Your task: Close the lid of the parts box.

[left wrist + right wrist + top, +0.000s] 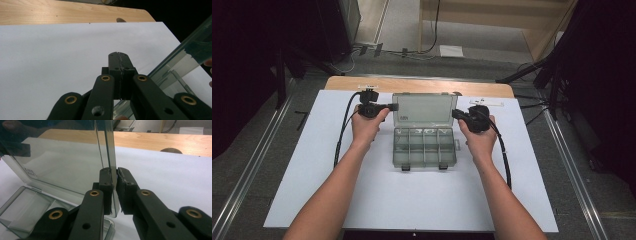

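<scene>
A clear plastic compartment box lies open in the middle of the white sheet, its lid standing upright at the back. My right gripper is at the lid's right edge. In the right gripper view the jaws are shut on that thin edge of the lid, above the empty base. My left gripper is level with the lid's left edge. In the left gripper view its jaws are pressed together with nothing between them, and the lid runs past on the right.
The white sheet covers a wooden table, whose bare strip shows along the back. A black cable trails from each gripper over the sheet. Dark stands and floor rails flank the table.
</scene>
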